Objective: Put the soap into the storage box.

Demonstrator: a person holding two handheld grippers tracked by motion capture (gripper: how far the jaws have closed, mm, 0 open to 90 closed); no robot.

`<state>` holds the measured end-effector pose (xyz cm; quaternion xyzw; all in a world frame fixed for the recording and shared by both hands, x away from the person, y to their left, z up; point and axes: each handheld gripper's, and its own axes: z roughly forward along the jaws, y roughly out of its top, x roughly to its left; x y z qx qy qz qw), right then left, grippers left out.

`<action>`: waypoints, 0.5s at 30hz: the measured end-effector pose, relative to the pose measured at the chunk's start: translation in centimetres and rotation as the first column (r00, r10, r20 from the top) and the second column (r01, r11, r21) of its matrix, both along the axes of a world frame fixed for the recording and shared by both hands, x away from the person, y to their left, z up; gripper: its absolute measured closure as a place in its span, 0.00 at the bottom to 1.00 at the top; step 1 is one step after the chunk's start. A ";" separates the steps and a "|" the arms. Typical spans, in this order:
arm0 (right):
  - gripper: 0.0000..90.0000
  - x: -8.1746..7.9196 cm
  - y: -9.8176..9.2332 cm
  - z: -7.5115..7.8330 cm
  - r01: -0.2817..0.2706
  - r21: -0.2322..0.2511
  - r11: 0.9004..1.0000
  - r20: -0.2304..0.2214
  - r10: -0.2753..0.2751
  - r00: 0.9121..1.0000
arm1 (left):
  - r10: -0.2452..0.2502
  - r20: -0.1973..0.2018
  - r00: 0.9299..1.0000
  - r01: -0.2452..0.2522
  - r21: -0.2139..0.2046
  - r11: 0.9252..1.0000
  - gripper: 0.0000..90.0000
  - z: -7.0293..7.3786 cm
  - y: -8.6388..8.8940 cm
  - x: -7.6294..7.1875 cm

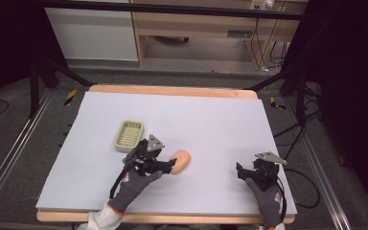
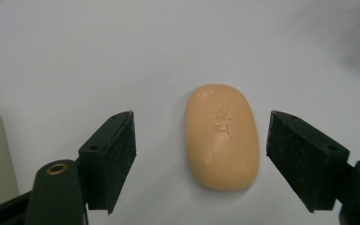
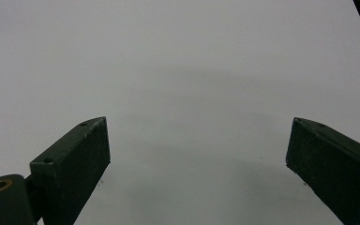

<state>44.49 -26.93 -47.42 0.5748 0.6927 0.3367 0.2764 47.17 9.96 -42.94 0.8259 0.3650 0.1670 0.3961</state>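
- So the peach-coloured soap bar (image 2: pixel 221 136) is lying flat on the pale surface (image 1: pixel 211 124), and the left hand-held gripper (image 2: pixel 199 159) is spread wide around it, holding nothing. One pad sits on each side of the soap, with a gap on both sides, so no contact yet.
- The gap isn't even though: the soap sits closer to the pad on the right of the left gripper view. If the jaws close like that, I'd guess one pad hits first and shoves or spins the bar instead of pinching it.
- Soap is rounded and probably slick. A squeeze on the curved flanks could pop it out toward the far end, or up out of the pads.
- The pads look like they reach only partway along the soap. A grip near the end closest to the camera might let the bar droop or pivot once lifted.
- The ribbed cream soap dish (image 1: pixel 129 135) sits just up-left of the soap in the high view, close to the left hand. A sloppy swing could knock it.
- The right hand-held gripper (image 3: pixel 197 154) is well off to the right of the soap, jaws wide apart and empty over bare surface. It can't steady anything from there, so if the soap skids that way, nothing stops it.
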 end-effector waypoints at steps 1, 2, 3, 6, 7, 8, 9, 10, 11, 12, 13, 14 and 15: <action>0.08 0.0 0.0 0.0 0.001 0.000 1.000 0.001 -0.001 1.000 | -0.004 -0.005 1.000 0.004 0.003 1.000 0.26 -0.1 -0.3 0.0; 0.08 0.0 0.0 0.0 0.002 0.001 1.000 0.000 -0.002 1.000 | -0.005 -0.006 1.000 0.005 0.009 1.000 0.26 -0.1 -0.4 0.1; 0.08 0.0 0.0 0.0 0.002 0.001 1.000 0.000 -0.002 1.000 | -0.003 -0.005 1.000 0.003 0.007 1.000 0.26 -0.2 -0.5 0.1; 0.08 0.0 0.0 0.0 0.000 0.000 1.000 -0.002 0.000 1.000 | -0.005 -0.007 1.000 0.005 0.014 1.000 0.26 -0.2 -0.7 0.3; 0.08 0.0 0.0 0.0 -0.001 0.002 1.000 -0.003 0.001 1.000 | -0.007 -0.009 1.000 0.007 0.016 1.000 0.26 -0.3 -0.8 0.3; 0.08 0.0 0.0 0.0 -0.001 0.002 1.000 -0.003 0.001 1.000 | -0.006 -0.014 1.000 0.006 0.019 1.000 0.25 -0.3 -1.0 0.4; 0.08 0.0 0.1 0.0 -0.001 0.002 1.000 -0.003 0.001 1.000 | -0.006 -0.014 1.000 0.006 0.019 1.000 0.25 -0.3 -1.0 0.4; 0.08 0.0 0.1 0.0 -0.001 0.002 1.000 -0.003 0.001 1.000 | -0.005 -0.016 1.000 0.005 0.017 1.000 0.25 -0.4 -1.1 0.4; 0.08 0.0 0.0 0.0 0.000 0.001 1.000 -0.003 0.000 1.000 | -0.008 -0.017 1.000 0.009 0.022 1.000 0.25 -0.5 -1.2 0.6; 0.08 0.0 0.0 0.0 0.000 0.001 1.000 -0.003 0.000 1.000 | -0.008 -0.017 1.000 0.009 0.022 1.000 0.25 -0.5 -1.2 0.6; 0.07 0.0 0.0 0.0 -0.001 0.001 1.000 -0.003 0.001 1.000 | -0.005 -0.019 1.000 0.006 0.021 1.000 0.25 -0.5 -1.3 0.6; 0.08 0.0 0.1 0.0 0.001 0.003 1.000 -0.006 -0.001 1.000 | -0.006 -0.021 1.000 0.006 0.023 1.000 0.25 -0.6 -1.4 0.7; 0.08 0.0 0.0 0.0 0.000 0.003 1.000 -0.006 0.000 1.000 | -0.006 -0.023 1.000 0.006 0.024 1.000 0.25 -0.6 -1.5 0.7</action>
